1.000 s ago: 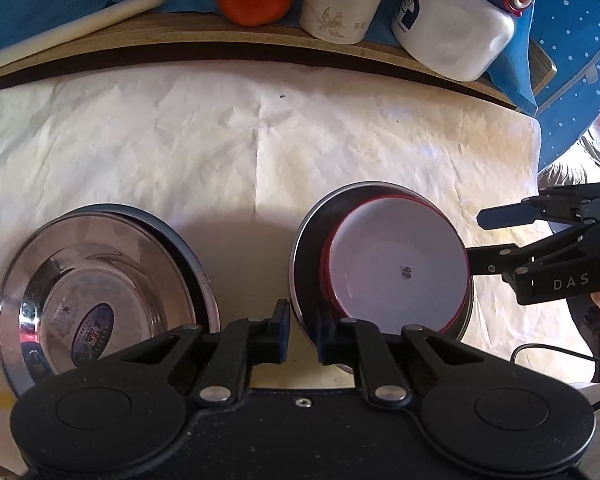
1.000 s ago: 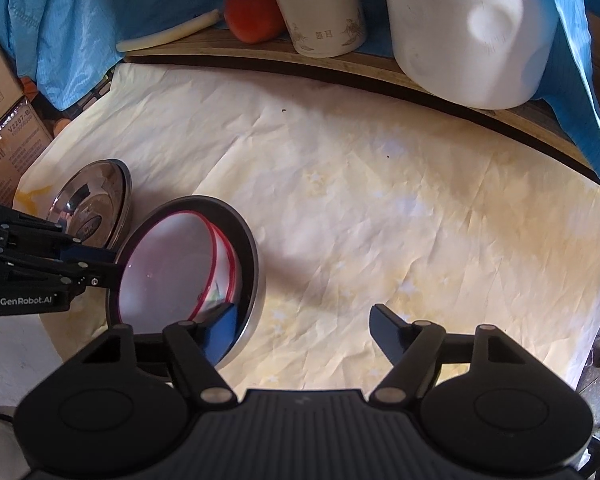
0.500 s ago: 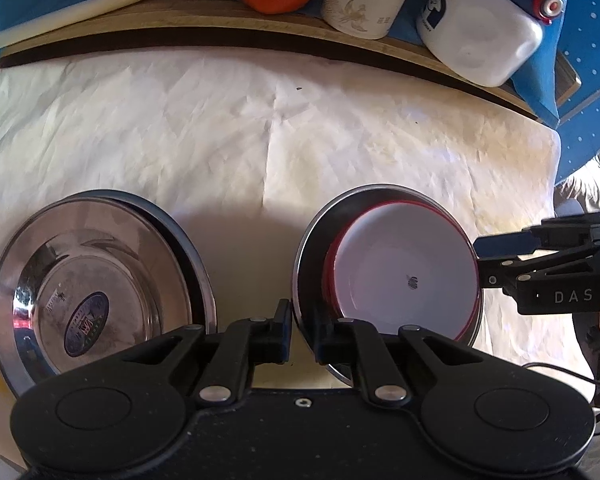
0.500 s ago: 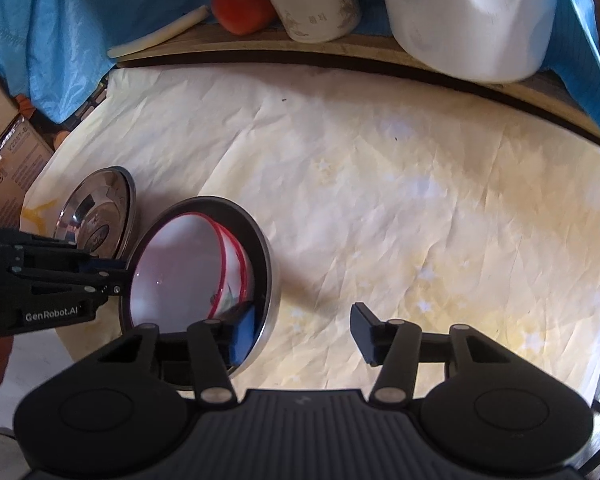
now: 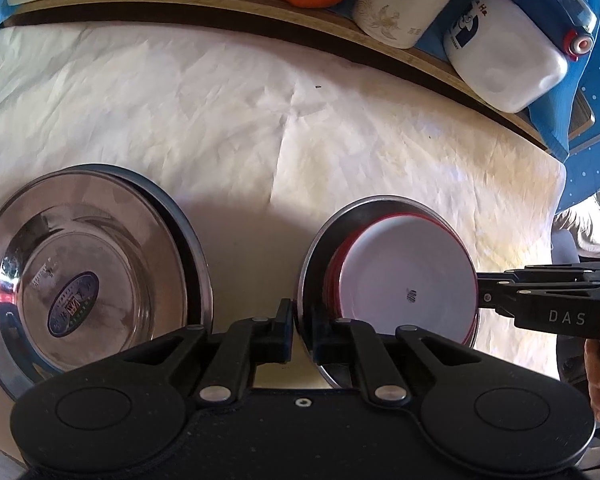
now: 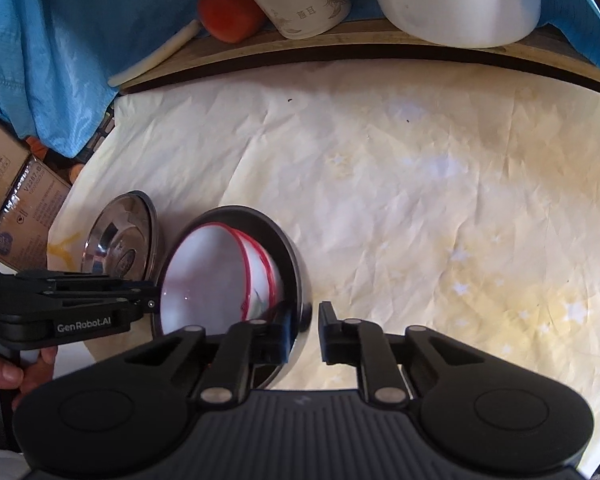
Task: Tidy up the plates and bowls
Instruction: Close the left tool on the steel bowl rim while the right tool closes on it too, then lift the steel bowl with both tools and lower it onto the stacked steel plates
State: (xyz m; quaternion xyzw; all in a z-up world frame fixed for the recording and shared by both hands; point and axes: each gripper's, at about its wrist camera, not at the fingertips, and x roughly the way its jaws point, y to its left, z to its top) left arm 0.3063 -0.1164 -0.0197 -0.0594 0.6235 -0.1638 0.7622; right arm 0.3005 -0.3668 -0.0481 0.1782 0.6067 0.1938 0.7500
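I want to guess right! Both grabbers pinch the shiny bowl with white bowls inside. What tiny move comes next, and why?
Probably a small, level lift with both hands together. The left gripper and right gripper are shut on opposite rims of the steel bowl, so raising evenly should keep the white bowls from sliding.

Bright daylight, soft shadow at img bottom. Glare on steel plate (image 5: 88, 280). Strong fisheye bend at edges; corners dark, slight blur.
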